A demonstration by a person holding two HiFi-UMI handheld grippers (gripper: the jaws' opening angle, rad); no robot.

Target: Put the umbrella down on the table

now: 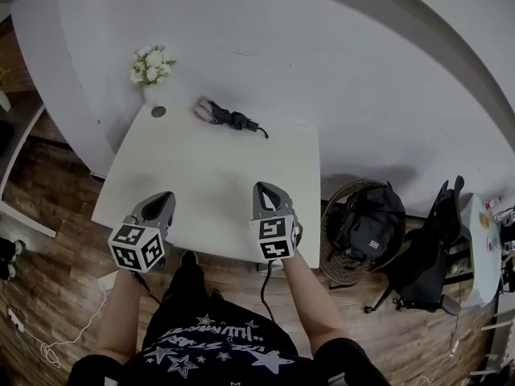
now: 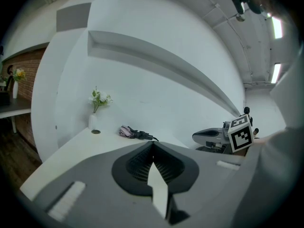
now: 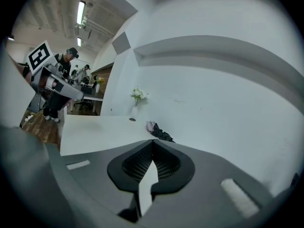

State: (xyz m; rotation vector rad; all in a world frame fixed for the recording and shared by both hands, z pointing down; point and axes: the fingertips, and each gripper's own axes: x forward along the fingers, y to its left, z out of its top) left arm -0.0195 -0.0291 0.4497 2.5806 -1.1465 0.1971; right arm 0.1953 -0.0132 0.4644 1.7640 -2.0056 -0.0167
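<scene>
Two closed pairs of jaws holding nothing, left gripper (image 1: 163, 198), right gripper (image 1: 268, 190), over the near table (image 1: 209, 175) edge, folded umbrella (image 1: 225, 117) lying by the wall, flowers (image 1: 150, 64) nearby.

White curved wall (image 1: 346, 63) seen behind white table (image 1: 217, 191); horizontal ledge (image 2: 156, 56) set into it. Floor (image 1: 56, 288) laid in brown wood planks, white cable (image 1: 36, 346) trailed across it. Vase of white flowers (image 1: 150, 64) placed at table's far left corner. Wicker basket (image 1: 331, 252) with black bag (image 1: 372, 219) stood right of table, black office chair (image 1: 426, 264) beyond. Brick wall (image 2: 34, 68) seen far left. Ceiling lit by strip lights (image 2: 277, 27).
</scene>
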